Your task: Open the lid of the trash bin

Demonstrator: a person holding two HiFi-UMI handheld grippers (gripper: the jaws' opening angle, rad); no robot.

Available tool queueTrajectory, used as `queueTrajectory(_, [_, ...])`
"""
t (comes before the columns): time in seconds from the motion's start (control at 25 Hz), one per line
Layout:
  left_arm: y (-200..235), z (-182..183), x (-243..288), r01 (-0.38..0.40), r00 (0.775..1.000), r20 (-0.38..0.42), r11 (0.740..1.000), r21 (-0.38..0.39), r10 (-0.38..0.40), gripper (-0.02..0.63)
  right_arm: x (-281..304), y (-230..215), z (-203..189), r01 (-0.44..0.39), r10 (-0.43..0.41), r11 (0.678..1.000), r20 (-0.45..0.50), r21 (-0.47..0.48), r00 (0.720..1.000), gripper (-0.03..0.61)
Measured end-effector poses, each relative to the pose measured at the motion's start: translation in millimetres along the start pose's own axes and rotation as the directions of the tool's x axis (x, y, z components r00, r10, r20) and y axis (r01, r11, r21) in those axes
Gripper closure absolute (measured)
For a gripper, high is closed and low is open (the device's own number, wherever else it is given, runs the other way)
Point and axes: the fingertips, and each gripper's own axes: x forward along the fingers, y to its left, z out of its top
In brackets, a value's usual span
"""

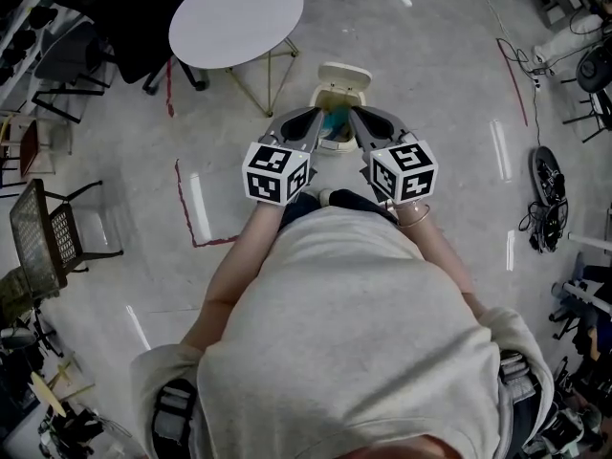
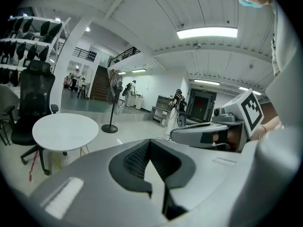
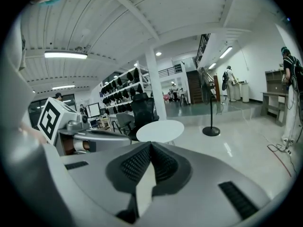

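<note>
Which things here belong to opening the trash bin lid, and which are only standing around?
For the job: trash bin, lid, left gripper, right gripper.

Just around: round white table, black office chair, wire chair, floor cables.

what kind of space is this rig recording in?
Probably an open-plan lab or office hall: a round white table and office chair on a glossy taped floor, plus racks of dark gear.

Round table (image 1: 236,15) near bin (image 1: 341,86)
</note>
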Motion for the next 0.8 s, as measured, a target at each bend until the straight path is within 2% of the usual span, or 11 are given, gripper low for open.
queueTrajectory(0.12, [-3,-8,-1,0.004,1.0,-0.019,0.999,-0.033,-0.004,0.604,-3,1,-1,-0.009,0.009,1.0,0.023,0.012,1.0,0.571])
queueTrajectory(0.8, [-6,-28,-3,0.013,0.999,-0.049,0.997,-0.073,-0.016,0.604,-2,10,-14,-0.003,0.003,1.0,-0.01,0.013,1.0,0.571])
